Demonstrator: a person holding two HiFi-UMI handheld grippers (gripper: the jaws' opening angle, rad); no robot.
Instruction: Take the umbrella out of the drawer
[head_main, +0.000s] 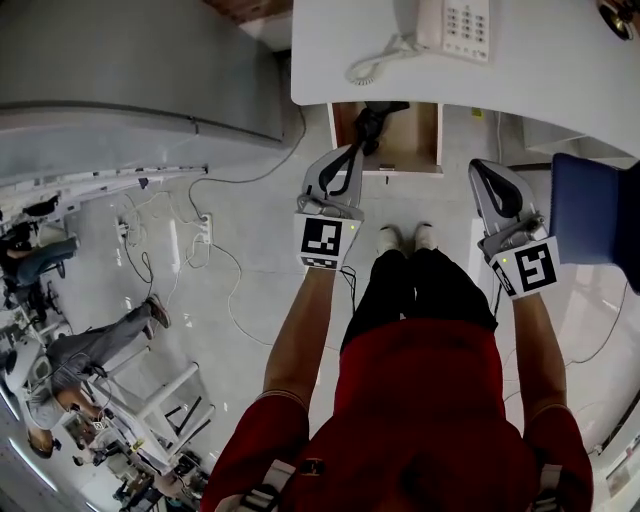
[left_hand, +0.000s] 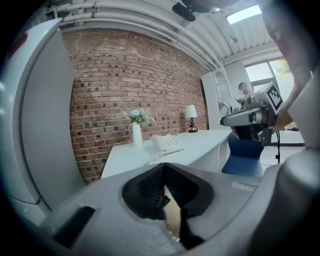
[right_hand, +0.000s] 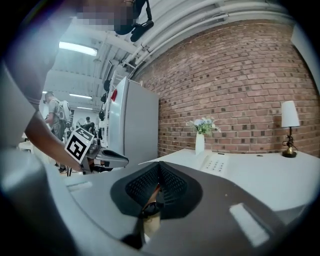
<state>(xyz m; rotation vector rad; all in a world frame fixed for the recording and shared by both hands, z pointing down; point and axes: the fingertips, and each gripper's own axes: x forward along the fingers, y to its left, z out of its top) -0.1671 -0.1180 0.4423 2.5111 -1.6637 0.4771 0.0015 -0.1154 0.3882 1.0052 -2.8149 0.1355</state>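
Brick wall (left_hand: 130, 75) fills the background behind a white desk (head_main: 540, 80), where a telephone (head_main: 455, 25), a vase (left_hand: 137, 134) of flowers and a small lamp (left_hand: 191, 117) stand. A tall pale cabinet (head_main: 130, 70) stands to the left of the desk, and a blue chair (head_main: 595, 215) is on the right.

Below the desk's front edge the drawer (head_main: 432, 130) hangs open, and the black umbrella (head_main: 372, 122) lies inside it, toward its left side.

I hold both claws out in front of me above the pale floor (head_main: 250, 270). My left claw (head_main: 352, 152) is clenched, its ribbed pads pressed together with nothing caught between them. From above, its tips show just beside the umbrella at the drawer's left front corner, and I cannot tell whether they touch it.

My right claw (head_main: 480, 165) is also clenched and empty. It sits to the right of the drawer, well apart from the umbrella and near the chair.
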